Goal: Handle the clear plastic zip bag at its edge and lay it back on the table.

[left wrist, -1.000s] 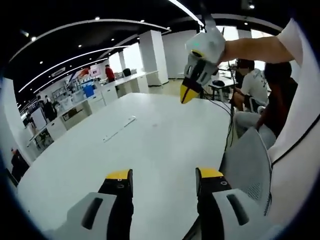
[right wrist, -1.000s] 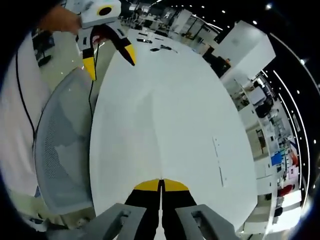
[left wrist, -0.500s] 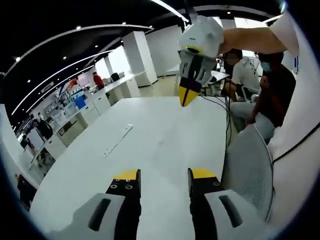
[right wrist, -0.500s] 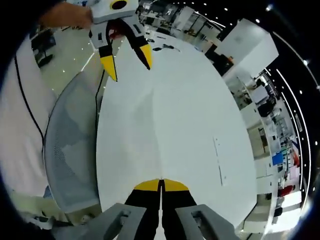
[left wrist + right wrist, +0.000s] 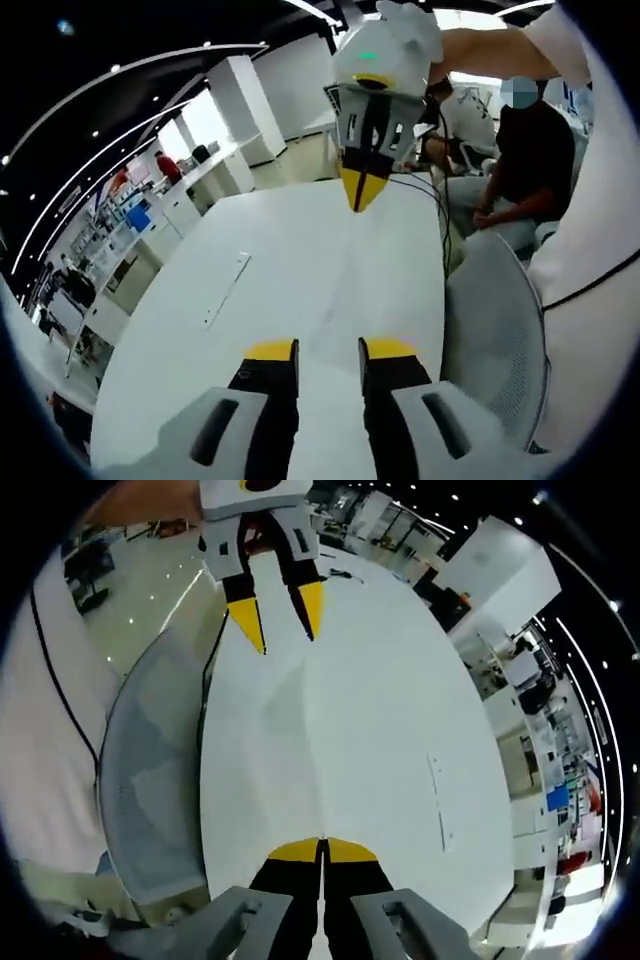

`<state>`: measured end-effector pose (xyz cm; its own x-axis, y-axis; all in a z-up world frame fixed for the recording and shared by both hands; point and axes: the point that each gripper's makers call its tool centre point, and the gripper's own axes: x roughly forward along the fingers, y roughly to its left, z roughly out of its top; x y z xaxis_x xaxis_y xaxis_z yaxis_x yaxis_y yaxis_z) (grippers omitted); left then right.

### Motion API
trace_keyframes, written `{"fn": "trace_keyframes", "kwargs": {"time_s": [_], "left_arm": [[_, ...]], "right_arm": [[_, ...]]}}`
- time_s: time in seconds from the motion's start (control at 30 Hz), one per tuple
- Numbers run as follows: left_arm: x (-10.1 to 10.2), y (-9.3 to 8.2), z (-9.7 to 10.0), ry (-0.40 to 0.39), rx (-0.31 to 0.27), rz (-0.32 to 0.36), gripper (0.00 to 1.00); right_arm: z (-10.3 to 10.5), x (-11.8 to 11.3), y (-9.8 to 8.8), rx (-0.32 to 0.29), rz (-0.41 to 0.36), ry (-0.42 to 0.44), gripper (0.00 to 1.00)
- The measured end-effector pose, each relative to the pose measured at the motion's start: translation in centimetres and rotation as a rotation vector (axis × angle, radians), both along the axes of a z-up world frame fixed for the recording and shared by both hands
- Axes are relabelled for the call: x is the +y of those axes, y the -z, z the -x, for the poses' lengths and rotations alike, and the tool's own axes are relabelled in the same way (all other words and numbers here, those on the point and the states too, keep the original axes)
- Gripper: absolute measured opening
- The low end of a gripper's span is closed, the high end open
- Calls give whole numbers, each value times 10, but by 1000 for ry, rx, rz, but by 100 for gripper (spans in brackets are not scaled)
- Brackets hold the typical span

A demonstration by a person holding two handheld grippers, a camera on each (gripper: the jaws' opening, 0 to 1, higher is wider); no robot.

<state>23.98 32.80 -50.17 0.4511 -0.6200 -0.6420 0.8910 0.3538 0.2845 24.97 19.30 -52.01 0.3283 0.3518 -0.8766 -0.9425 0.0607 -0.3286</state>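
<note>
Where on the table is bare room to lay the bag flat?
Bare tabletop runs between the left gripper and right gripper, out to the inset strip. Crowded: small dark items at the far end; mesh chair hugs the near edge.

The right gripper (image 5: 322, 852) rises from six o'clock, its two yellow-tipped jaws pressed flat together, pinching the near edge of the clear plastic zip bag (image 5: 300, 720). The bag stretches away toward twelve o'clock as a faint see-through sheet with a crease down its length, over the white table (image 5: 420, 710). At eleven to twelve o'clock the left gripper (image 5: 280, 620) points down at the bag's far end, its yellow tips standing apart. A grey mesh chair (image 5: 150, 790) sits at nine o'clock. A thin slot (image 5: 437, 800) marks the table at three o'clock.
</note>
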Motion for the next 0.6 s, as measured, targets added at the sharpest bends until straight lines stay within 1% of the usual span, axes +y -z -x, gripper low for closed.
{"fn": "trace_keyframes", "kwargs": {"time_s": [0.13, 0.23, 0.3, 0.37, 0.6], "left_arm": [[-3, 0, -3, 28, -6, -44, 19], [-7, 0, 0, 63, -6, -87, 13], [-8, 1, 0, 68, -4, -102, 13], [-5, 6, -3, 75, 1, -135, 13], [-8, 9, -4, 100, 9, -180, 12]], "right_arm": [[-1, 1, -2, -2, 2, -6, 0], [0, 1, -2, -1, 3, -9, 0], [1, 2, -2, 0, 2, -13, 0], [1, 3, -3, -2, 1, -17, 0], [4, 3, -5, -1, -7, -17, 0]]}}
